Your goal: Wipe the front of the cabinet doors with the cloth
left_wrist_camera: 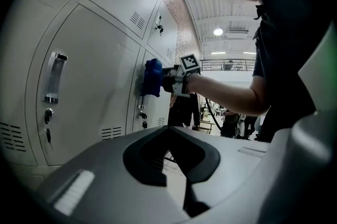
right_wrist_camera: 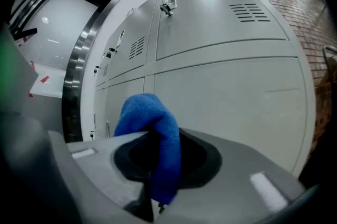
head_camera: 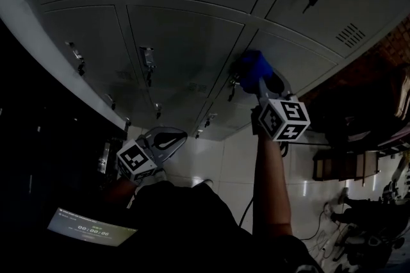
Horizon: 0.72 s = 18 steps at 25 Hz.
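Jaws of the right gripper (right_wrist_camera: 158,189) are pressed together on a blue cloth (right_wrist_camera: 151,125), which bunches above them and hangs as a fold down between them. Jaws of the left gripper (left_wrist_camera: 185,186) are pressed together with nothing between them.

In the head view, the right gripper (head_camera: 264,87) is raised at the end of a bare forearm (head_camera: 269,182), and its marker cube (head_camera: 285,119) faces the camera. The cloth (head_camera: 255,65) lies against the front of a grey cabinet door (head_camera: 301,66), near that door's edge and just beside a small handle (head_camera: 233,82).

In the left gripper view, the cloth (left_wrist_camera: 152,77) meets the door front just above a lock with hanging keys (left_wrist_camera: 142,116).

The left gripper (head_camera: 165,141) is held low and well apart from the cloth, over the pale tiled floor (head_camera: 221,159). It touches no door.

The cabinet doors (left_wrist_camera: 95,86) are arranged in rows, and each has a vertical handle (left_wrist_camera: 53,77) and a louvred vent (left_wrist_camera: 111,133). A key (head_camera: 311,1) hangs in the lock of an upper door.
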Tool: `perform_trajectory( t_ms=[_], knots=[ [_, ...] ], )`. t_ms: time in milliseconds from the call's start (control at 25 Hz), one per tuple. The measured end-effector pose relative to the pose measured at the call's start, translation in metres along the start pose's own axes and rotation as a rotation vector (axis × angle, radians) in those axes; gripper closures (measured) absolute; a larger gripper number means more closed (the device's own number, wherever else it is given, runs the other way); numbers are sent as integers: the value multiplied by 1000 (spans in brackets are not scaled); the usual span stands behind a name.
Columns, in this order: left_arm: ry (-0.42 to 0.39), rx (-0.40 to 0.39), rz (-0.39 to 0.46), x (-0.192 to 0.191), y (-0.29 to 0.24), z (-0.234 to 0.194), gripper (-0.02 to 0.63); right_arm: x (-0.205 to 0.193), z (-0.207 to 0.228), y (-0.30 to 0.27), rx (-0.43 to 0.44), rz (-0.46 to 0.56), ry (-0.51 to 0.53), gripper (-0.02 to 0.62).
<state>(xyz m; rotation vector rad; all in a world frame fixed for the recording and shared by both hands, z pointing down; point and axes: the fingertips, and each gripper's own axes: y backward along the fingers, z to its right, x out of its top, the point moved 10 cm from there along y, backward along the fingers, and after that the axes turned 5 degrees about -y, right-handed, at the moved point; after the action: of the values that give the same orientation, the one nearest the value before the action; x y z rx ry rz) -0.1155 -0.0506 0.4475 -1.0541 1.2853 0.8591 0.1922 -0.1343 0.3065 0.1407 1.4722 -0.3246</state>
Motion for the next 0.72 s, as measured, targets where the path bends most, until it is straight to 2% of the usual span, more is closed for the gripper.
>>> perform_trajectory(
  t_ms=[360,720],
  knots=[
    [-6,6,16,-4,6,-2,609,-5,-2,-14,-17,-31,24,526],
    [-20,-26,3,1,-7,2,609,-6,31,7,-95,-42,6,526]
  ],
)
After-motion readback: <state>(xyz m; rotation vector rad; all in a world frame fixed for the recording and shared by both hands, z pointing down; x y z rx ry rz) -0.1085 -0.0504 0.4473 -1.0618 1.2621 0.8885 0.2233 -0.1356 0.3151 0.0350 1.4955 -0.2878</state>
